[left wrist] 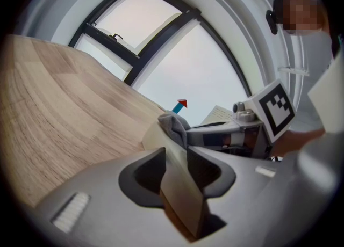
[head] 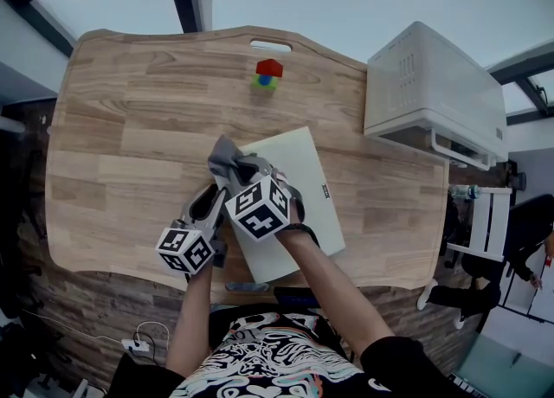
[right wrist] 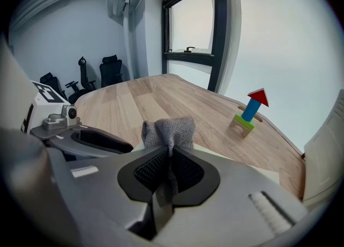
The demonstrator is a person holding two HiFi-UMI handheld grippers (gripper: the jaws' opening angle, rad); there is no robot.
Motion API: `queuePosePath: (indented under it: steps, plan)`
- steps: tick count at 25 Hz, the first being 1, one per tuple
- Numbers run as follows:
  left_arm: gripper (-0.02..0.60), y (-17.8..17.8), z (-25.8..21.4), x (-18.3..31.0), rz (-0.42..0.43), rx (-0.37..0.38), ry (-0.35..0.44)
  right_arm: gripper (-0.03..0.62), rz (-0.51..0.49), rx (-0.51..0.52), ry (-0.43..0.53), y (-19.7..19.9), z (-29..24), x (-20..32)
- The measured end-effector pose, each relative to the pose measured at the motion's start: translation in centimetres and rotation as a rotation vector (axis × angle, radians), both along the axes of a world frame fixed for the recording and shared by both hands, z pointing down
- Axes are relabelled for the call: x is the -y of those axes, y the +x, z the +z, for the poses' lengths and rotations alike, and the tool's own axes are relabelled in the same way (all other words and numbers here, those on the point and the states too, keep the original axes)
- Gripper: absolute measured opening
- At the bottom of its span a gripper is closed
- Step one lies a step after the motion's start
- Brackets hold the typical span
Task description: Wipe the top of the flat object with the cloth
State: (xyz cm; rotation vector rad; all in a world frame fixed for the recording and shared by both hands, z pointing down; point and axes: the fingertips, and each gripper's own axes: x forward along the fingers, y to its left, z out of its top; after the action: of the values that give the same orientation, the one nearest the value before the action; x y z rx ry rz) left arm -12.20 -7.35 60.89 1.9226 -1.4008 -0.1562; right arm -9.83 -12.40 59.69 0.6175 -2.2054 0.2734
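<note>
- Your work surface is a light wooden table (head: 112, 145) with a slot handle cut in its far edge. Windows (right wrist: 188, 26) stand beyond it, and office chairs (right wrist: 86, 74) along the wall.
- The flat object (head: 303, 180), pale and thin, lies at the middle of the table, running up to the near edge.
- A white vented box (head: 428, 93) sits at the table's far right corner; nothing shows inside it.
- Your left gripper (left wrist: 177, 173) is clamped on the flat object's left edge.
- Your right gripper (right wrist: 167, 173) pinches the grey cloth (right wrist: 169, 130), jaws closed on it, over the flat object's far left corner.
- Toy blocks (head: 267, 74) stand near the far edge, well apart from the cloth; bare wood lies between the flat object and the box.
</note>
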Motion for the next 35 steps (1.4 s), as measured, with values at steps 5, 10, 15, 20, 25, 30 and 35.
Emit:
queuePosePath:
  steps: [5, 10, 15, 20, 25, 30, 35]
  plan:
    - [0.181, 0.0, 0.0, 0.0, -0.002, -0.002, -0.003, 0.019, -0.015, -0.008, 0.005, 0.0, 0.1, -0.3]
    - [0.178, 0.0, 0.0, 0.1, 0.004, -0.013, -0.004, 0.019, -0.018, -0.011, 0.01, 0.2, 0.0, -0.6]
    - [0.178, 0.0, 0.2, 0.0, 0.001, -0.009, -0.005, 0.018, -0.008, 0.001, -0.006, 0.6, 0.1, -1.0]
    - [0.176, 0.0, 0.1, 0.0, 0.004, -0.008, -0.005, 0.018, -0.009, -0.002, -0.005, 0.9, 0.1, -1.5]
    - [0.173, 0.0, 0.2, 0.1, 0.007, -0.009, -0.005, 0.02, 0.003, 0.001, -0.011, 1.4, 0.2, -1.7]
    - [0.172, -0.1, 0.2, 0.0, 0.006, -0.009, -0.006, 0.019, 0.013, -0.005, -0.009, 1.8, 0.2, -2.1]
    - [0.17, -0.1, 0.2, 0.0, 0.007, -0.009, -0.006, 0.02, 0.033, 0.001, -0.029, 2.3, 0.2, -2.4]
